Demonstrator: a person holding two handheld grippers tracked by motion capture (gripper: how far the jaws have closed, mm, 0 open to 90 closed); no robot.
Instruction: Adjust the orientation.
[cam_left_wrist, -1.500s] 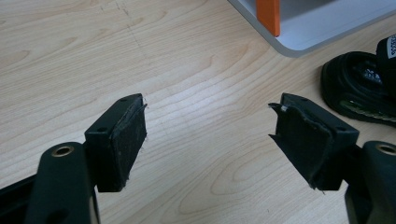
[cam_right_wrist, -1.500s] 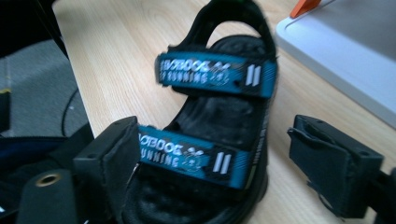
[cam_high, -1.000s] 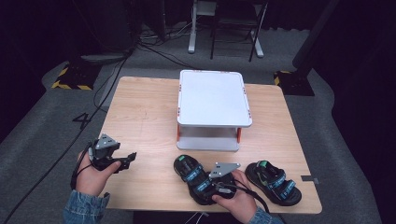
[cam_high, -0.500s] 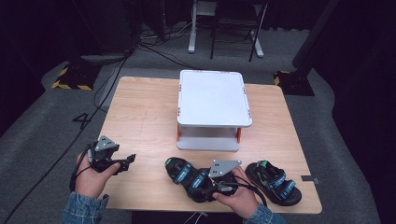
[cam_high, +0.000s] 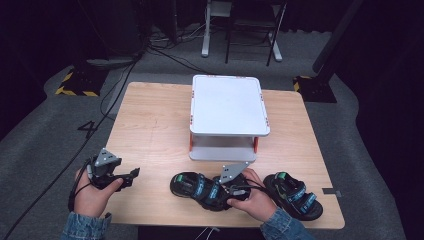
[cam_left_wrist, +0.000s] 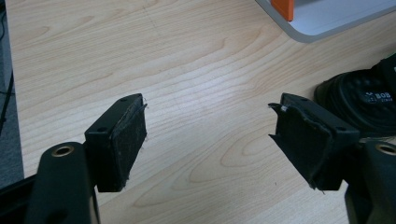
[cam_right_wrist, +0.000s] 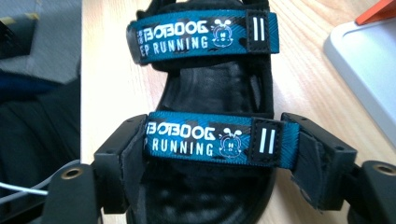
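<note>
— Dark floor and cables ring our bench (cam_high: 150, 125); a white rack (cam_high: 227, 107) stands toward its far edge. Where is the work?

— At the near edge. Our right gripper (cam_right_wrist: 219, 154) straddles the left sandal (cam_high: 200, 187), its jaws set either side of the rear blue strap (cam_right_wrist: 215, 140). They have just been opening, and the pads look to be touching the strap's ends without clearly pinching, so we count it as wide and holding nothing.

— And the other sandal (cam_high: 292, 195)?

— Toward the near right corner, untouched. Our left gripper (cam_left_wrist: 210, 135) hovers wide open and empty over bare wood near the left corner.

— What could go wrong?

— If we lift now, the strap may slip out of the loose jaws. A squeeze on strap alone could let the sole swing and knock the rack's lower shelf.
</note>
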